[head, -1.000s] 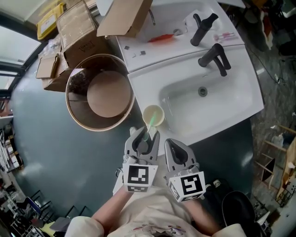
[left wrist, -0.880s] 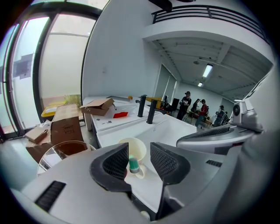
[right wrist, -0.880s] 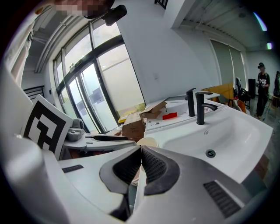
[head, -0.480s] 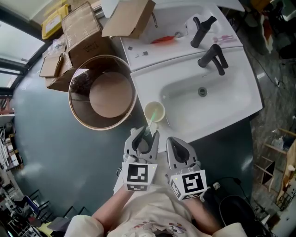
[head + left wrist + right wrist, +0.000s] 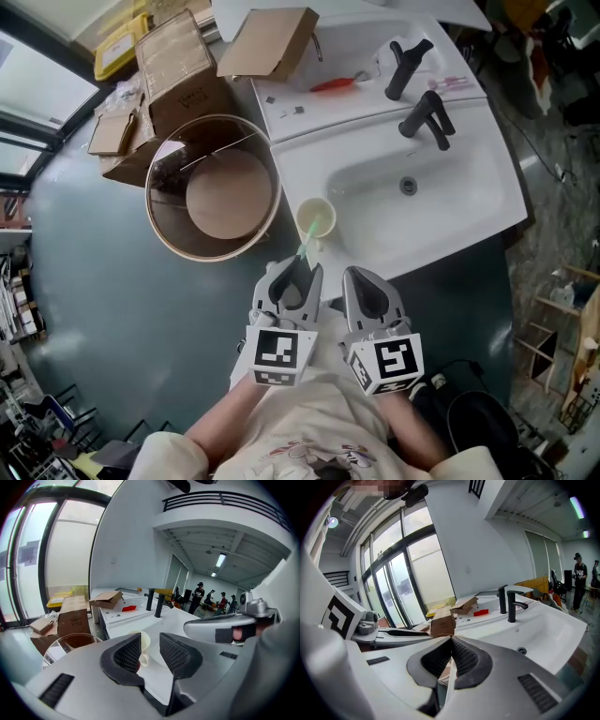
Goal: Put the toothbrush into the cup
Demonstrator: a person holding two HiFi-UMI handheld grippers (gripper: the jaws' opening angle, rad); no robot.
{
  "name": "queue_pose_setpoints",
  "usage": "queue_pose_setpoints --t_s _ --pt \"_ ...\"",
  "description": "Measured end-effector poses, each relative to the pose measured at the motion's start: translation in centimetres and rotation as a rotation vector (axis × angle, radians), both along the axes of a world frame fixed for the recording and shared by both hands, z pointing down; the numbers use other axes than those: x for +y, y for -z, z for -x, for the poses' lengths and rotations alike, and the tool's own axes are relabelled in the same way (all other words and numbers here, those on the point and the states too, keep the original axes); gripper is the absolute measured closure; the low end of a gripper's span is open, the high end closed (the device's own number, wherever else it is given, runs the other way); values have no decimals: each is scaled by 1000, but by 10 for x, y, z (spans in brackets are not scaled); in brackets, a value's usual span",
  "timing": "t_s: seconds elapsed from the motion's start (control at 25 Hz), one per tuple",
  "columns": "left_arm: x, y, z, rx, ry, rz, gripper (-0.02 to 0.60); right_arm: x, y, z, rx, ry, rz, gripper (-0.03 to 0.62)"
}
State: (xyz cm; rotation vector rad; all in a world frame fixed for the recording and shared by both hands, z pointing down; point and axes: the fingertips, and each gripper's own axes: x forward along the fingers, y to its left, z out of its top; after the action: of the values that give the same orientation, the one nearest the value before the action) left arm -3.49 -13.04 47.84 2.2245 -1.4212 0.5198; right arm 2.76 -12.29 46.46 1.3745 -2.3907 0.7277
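Note:
A pale yellow cup [image 5: 317, 221] stands on the white sink counter [image 5: 291, 173] by the basin's near left corner. A green toothbrush [image 5: 307, 240] stands in it, its handle leaning over the rim toward me. My left gripper [image 5: 298, 273] hangs just short of the handle's end. Its jaws are apart and closing, with nothing pressed between them. In the left gripper view the cup [image 5: 144, 643] shows beyond the left gripper [image 5: 150, 643]. Beside it, my right gripper [image 5: 367, 287] is shut and empty; its pads meet in the right gripper view [image 5: 451, 643].
A round wooden tub [image 5: 214, 187] sits left of the sink. Cardboard boxes [image 5: 178, 75] lie behind it, another [image 5: 277, 42] on the counter. Two black taps [image 5: 424, 114] and a red item [image 5: 333, 84] are at the counter's far side. People stand far off [image 5: 199, 597].
The left gripper has drawn back and up from the cup, so the gap to it is wider. The toothbrush stays in the cup. The right gripper rose alongside, still shut.

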Motion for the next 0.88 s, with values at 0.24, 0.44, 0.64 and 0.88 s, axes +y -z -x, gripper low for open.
queue_pose_setpoints --t_s 0.24,0.44,0.64,0.88 --pt "10 22 9 9 27 -37 526 6 22 -5 2 -22 -78 577" --pt "25 43 4 17 14 -70 561 17 36 -5 1 -16 -102 577" --pt "39 71 -4 35 3 -103 568 29 57 -6 4 -20 -138 577" --pt "55 97 -5 28 13 -125 568 42 78 -3 -2 -13 -179 577"
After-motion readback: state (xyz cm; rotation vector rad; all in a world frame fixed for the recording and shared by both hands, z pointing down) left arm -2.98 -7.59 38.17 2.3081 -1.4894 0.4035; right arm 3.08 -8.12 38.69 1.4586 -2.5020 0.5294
